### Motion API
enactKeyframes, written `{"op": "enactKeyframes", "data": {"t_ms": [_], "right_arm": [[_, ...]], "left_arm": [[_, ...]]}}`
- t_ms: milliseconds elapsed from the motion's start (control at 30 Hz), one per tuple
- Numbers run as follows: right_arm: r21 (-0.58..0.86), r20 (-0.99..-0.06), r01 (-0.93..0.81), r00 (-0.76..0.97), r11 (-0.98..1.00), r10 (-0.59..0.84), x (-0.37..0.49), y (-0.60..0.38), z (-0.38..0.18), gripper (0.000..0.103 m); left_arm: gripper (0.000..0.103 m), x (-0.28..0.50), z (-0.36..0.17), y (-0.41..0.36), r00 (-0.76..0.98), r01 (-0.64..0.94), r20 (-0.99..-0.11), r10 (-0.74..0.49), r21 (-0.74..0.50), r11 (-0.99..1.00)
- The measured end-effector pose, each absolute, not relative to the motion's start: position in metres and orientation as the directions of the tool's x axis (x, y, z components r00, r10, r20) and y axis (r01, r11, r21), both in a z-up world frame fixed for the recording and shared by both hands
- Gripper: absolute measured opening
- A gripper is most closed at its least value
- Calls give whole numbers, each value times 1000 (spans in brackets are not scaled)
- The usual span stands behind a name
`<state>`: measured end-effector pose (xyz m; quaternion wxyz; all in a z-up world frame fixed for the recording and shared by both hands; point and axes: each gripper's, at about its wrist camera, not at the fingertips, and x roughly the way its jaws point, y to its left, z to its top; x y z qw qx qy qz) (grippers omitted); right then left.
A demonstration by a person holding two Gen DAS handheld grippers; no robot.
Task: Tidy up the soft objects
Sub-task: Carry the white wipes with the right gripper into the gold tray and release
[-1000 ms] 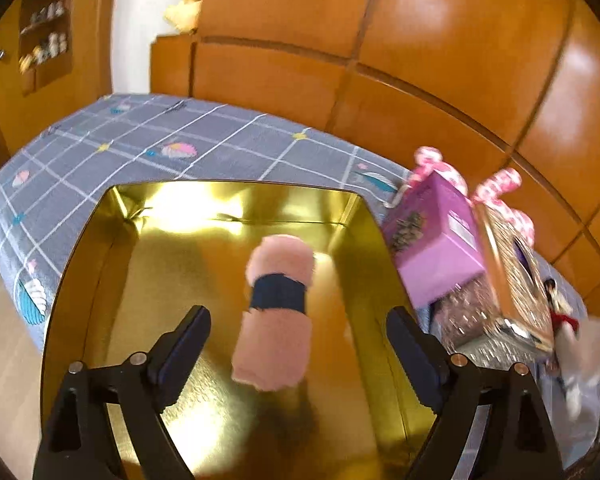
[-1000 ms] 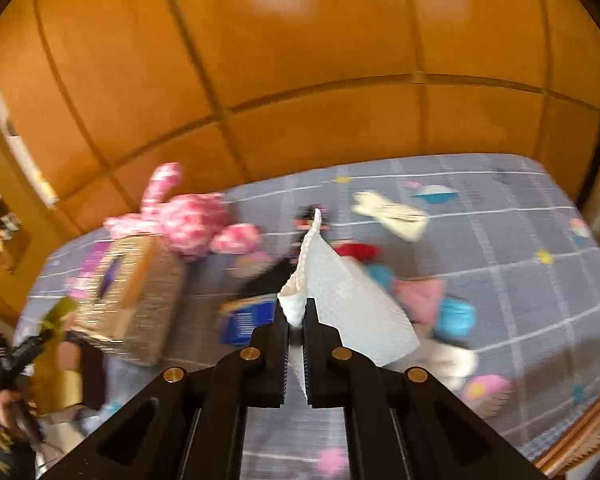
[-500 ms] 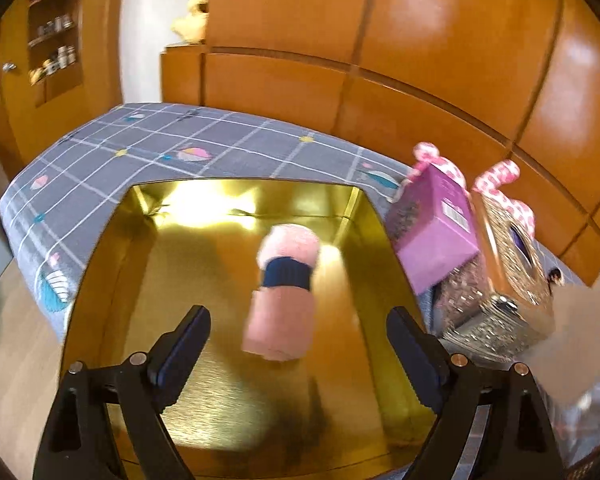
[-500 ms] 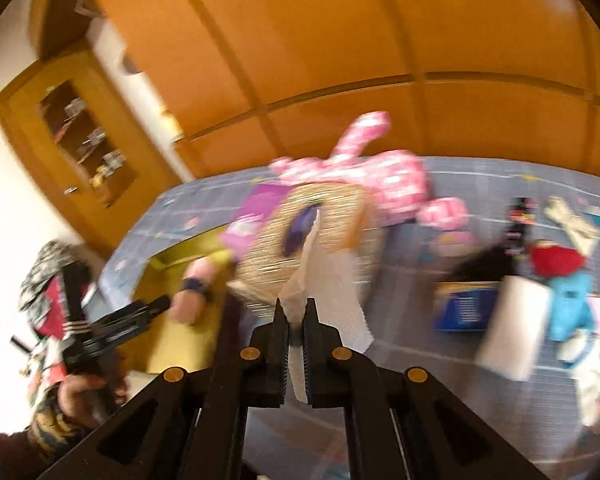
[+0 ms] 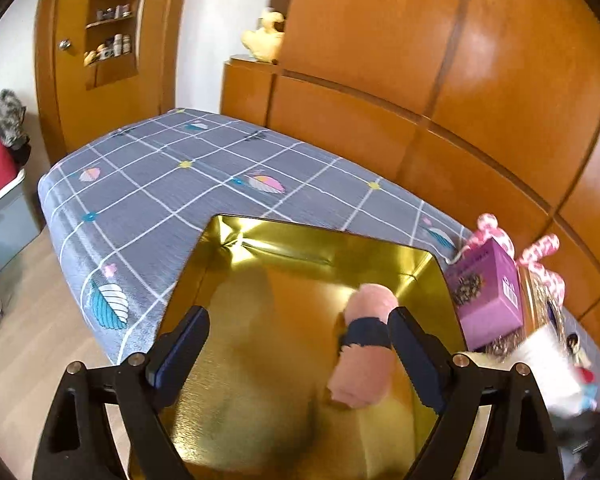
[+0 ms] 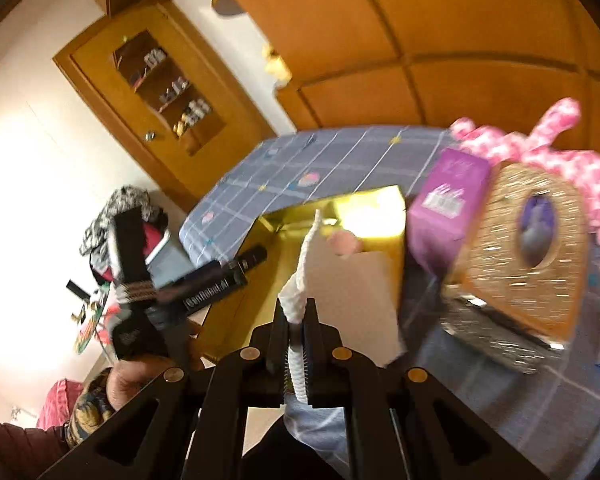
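Two claws share the work. Nearest in the right wrist view, the right claw (image 6: 296,320) is clamped shut on a white, dimpled sheet of soft paper towel (image 6: 352,300), pinched at a gathered corner so the rest hangs free ahead of it. The sheet looks feather-light and limp; I judge it will flutter and fold with any quick swing, so the bunched corner is the sensible hold.

Nearest in the left wrist view, the left claw (image 5: 296,354) hangs wide open and empty over a shiny gold rectangular box (image 5: 236,264). Inside the box, toward its right wall, lies a rolled pink fluffy towel with a dark navy band (image 5: 366,346); it reads as plump and squashy, best taken across the band.

Beyond the box's right wall stand a purple cardboard carton (image 5: 490,296) and a glittery gold box (image 6: 528,248). The box rests on a grey checked cloth with leaf prints (image 5: 172,172) covering the table. Farthest back run orange wooden wall panels (image 5: 440,60).
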<state>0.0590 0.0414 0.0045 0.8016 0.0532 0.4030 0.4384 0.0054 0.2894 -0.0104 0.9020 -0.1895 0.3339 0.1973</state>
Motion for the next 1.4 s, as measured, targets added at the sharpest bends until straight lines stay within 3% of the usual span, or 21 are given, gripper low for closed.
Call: {"op": "enactKeyframes", "data": {"t_ms": [100,133,167,300,600,900,1033,1400], "right_arm": [[437,-646,-666,235,604,726,65,69,-16,14],[440,-656,-665,221,604,722,68,77,-23,33],[448,-662,-658,211,605,719,71,83,-30,45],[465,-683,-617,206,635,701,78,83,-46,47],[326,-711,-596,358,734,606,62,56,-46,50],[164,-703,-526,531,835,473,54,29,-38,60],[127,-674,-468,606,875,422,51,10,-34,70],[75,-636,-319,714,945,292,58,-47,-26,71]], "left_arm": [[91,5,-10,292,700,-483,-678,224,-219,848],[91,5,-9,292,702,-482,-676,224,-219,848],[91,4,-7,291,706,-480,-671,226,-218,850],[92,3,-5,287,715,-470,-658,236,-202,859],[92,7,-8,260,721,-416,-656,224,-150,897],[98,6,-7,229,731,-370,-644,228,-91,925],[100,6,-7,218,738,-341,-639,217,-75,937],[102,3,-7,176,759,-247,-624,185,-13,969]]}}
